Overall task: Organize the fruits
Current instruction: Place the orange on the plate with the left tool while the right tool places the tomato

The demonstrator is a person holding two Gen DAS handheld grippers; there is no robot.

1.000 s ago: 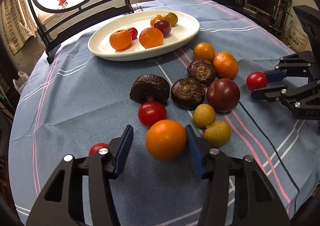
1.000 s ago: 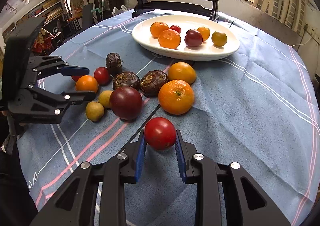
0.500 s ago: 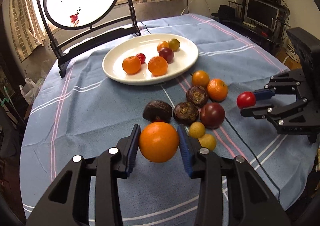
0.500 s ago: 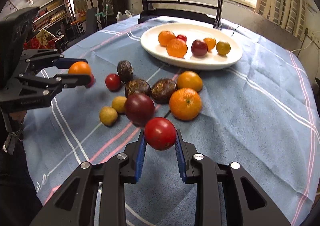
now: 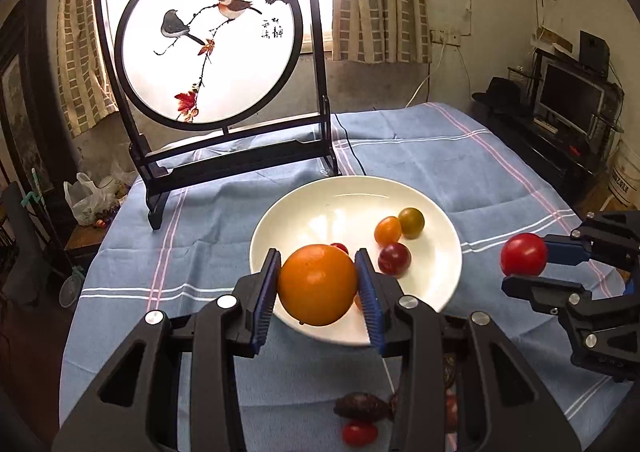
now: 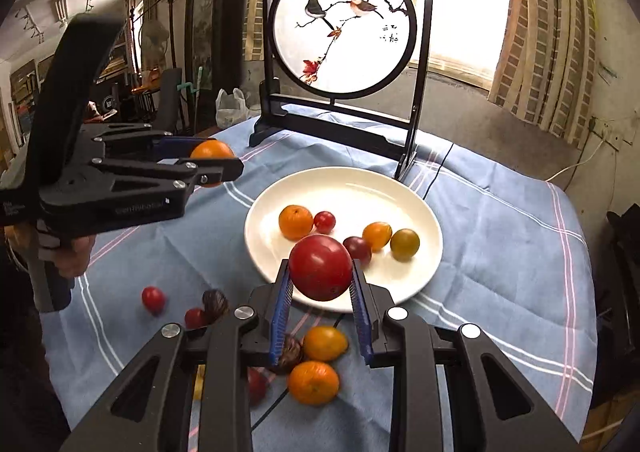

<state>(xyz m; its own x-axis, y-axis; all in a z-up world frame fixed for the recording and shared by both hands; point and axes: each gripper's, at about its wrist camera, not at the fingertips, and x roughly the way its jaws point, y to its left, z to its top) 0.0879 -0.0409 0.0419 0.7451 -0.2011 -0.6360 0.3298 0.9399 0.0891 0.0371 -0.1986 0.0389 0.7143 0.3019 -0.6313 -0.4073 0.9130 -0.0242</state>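
My left gripper (image 5: 318, 284) is shut on an orange (image 5: 318, 285) and holds it in the air over the near edge of the white plate (image 5: 320, 212). My right gripper (image 6: 321, 268) is shut on a red tomato (image 6: 321, 267), raised over the plate's (image 6: 352, 188) near rim. The plate holds an orange (image 6: 296, 221) and several small tomatoes (image 6: 405, 244). Loose fruit lies on the blue cloth below: oranges (image 6: 314, 382), small red tomatoes (image 6: 153, 299) and dark wrinkled fruits (image 6: 215, 302). Each gripper shows in the other's view, the right gripper (image 5: 520, 268) and the left gripper (image 6: 212, 168).
A round table with a blue striped cloth (image 6: 500, 244). A black-framed round bird screen (image 6: 344, 52) stands just behind the plate. Shelves with a monitor (image 5: 572, 100) are at the right, a plastic bag (image 5: 86, 200) off the table's left edge.
Both grippers have risen from the table with their fruit and moved forward toward the plate. The loose fruit now lies below and behind the fingers.
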